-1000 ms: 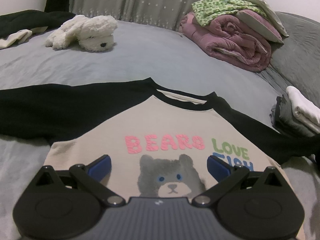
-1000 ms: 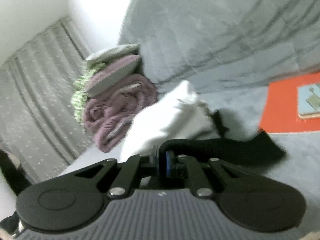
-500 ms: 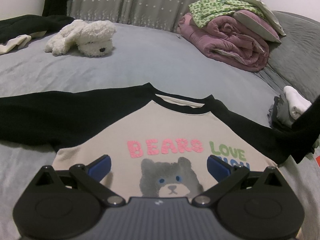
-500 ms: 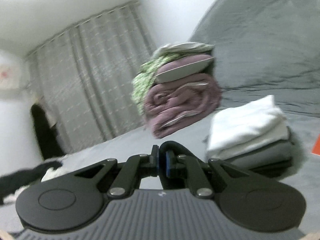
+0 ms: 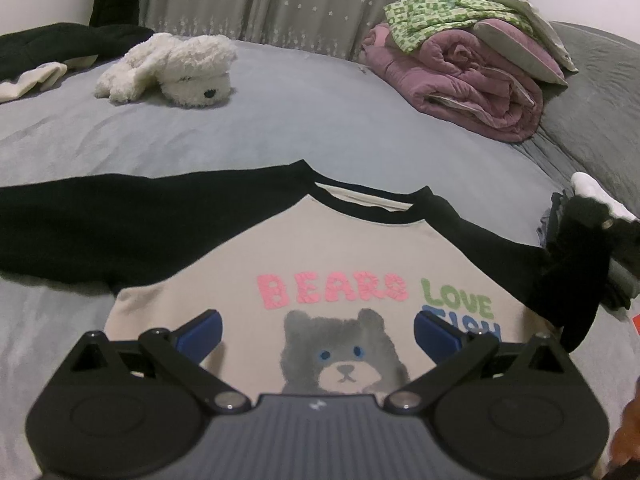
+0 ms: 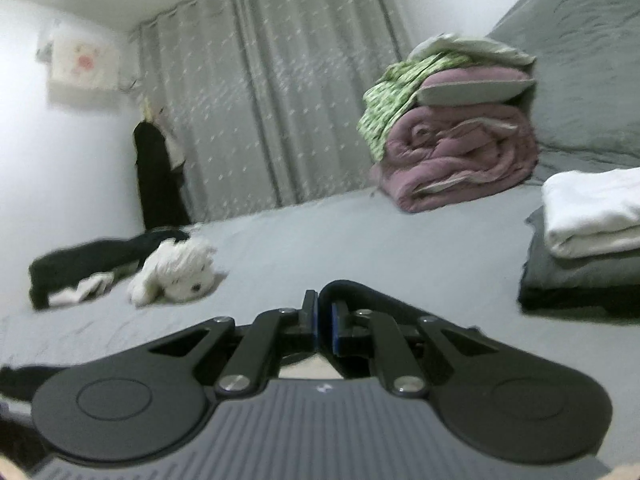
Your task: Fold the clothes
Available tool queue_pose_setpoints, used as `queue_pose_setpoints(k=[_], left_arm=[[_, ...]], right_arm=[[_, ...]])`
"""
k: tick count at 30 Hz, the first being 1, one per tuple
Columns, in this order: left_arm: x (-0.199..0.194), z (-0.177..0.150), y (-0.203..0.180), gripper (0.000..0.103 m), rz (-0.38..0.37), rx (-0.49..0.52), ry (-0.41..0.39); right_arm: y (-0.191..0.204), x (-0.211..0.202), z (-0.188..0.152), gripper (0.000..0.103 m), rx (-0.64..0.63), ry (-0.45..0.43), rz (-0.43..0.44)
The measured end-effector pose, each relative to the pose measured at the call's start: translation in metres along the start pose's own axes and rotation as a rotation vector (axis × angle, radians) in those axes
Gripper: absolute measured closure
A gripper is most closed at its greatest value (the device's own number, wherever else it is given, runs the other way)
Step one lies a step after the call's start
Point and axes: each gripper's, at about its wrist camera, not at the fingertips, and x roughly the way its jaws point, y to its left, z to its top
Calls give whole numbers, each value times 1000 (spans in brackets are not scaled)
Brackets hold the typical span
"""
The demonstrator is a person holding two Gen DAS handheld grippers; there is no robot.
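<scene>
A grey bed (image 5: 320, 120) carries a bear shirt (image 5: 340, 256), plush dog (image 5: 180, 68) and rolled quilt (image 5: 460, 76).

toy dog: a fluffy white toy dog (image 5: 176, 68) lies on its side on the grey bed (image 5: 304, 120).
blanket: a rolled pink blanket (image 5: 460, 80) sits by the curtain (image 6: 260, 100).
on top: a green checked cloth (image 5: 432, 16) and a pillow (image 6: 476, 86).

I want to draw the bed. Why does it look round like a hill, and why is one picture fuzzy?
Left wrist view: the fisheye lens bends the bed into a hump, but the bear shirt looks sharp. Right wrist view: smeared and soft, so the plush dog and curtain look fuzzy.
</scene>
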Motion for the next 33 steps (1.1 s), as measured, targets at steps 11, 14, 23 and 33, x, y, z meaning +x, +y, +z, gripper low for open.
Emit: queue_pose_setpoints(k=[11, 14, 23, 33], left_arm=[[1, 1, 0, 1, -7, -12, 14], [1, 1, 2, 1, -10, -20, 22], [2, 2, 3, 1, -22, -19, 43], [0, 3, -1, 1, -44, -14, 71]], right_arm=[[28, 19, -39, 94, -89, 164, 86], [28, 26, -47, 93, -81, 227, 103], [23, 37, -59, 89, -12, 385, 108], [3, 12, -36, 53, 177, 394, 119]])
